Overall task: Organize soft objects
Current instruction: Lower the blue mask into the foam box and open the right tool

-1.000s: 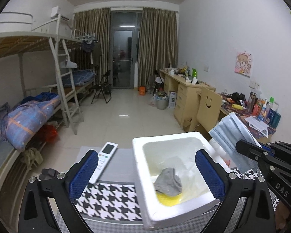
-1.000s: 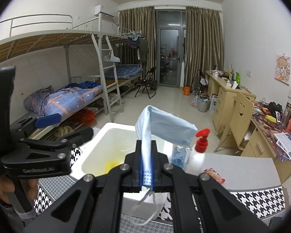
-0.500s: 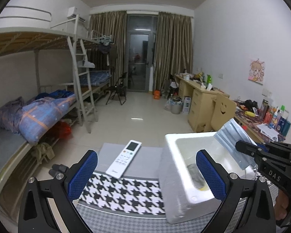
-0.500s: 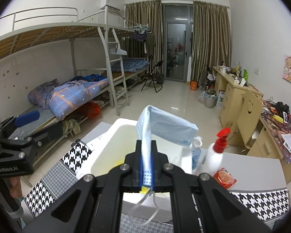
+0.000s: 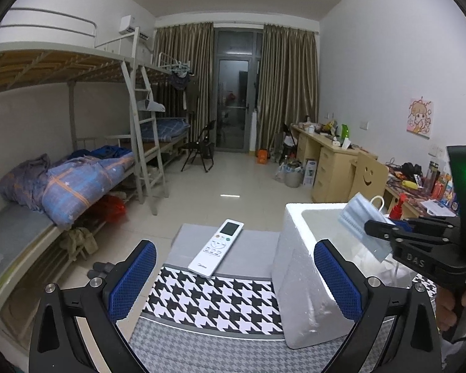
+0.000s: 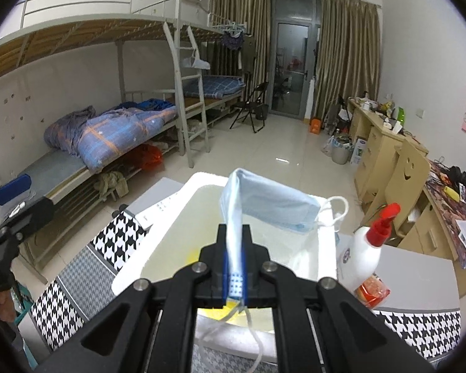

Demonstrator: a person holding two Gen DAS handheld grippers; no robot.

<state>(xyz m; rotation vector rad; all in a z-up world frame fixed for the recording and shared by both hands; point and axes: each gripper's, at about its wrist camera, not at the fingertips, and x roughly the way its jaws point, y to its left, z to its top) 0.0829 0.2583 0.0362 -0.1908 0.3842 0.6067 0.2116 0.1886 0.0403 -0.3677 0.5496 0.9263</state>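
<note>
Blue mask (image 6: 265, 203) pinched in your right claw (image 6: 234, 275) above box (image 6: 198, 183); loops may snag on release. Left claw (image 5: 233, 276) gapes empty.

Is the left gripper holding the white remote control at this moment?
No, the left gripper is open and empty, and the remote control lies on the table beyond its fingers.

Mask over the box

A pale blue mask (image 6: 270, 205), folded and pinched at one end, juts out above the open white foam box (image 6: 183, 195), its white ear loops dangling; something yellow lies at the box's bottom.
</note>
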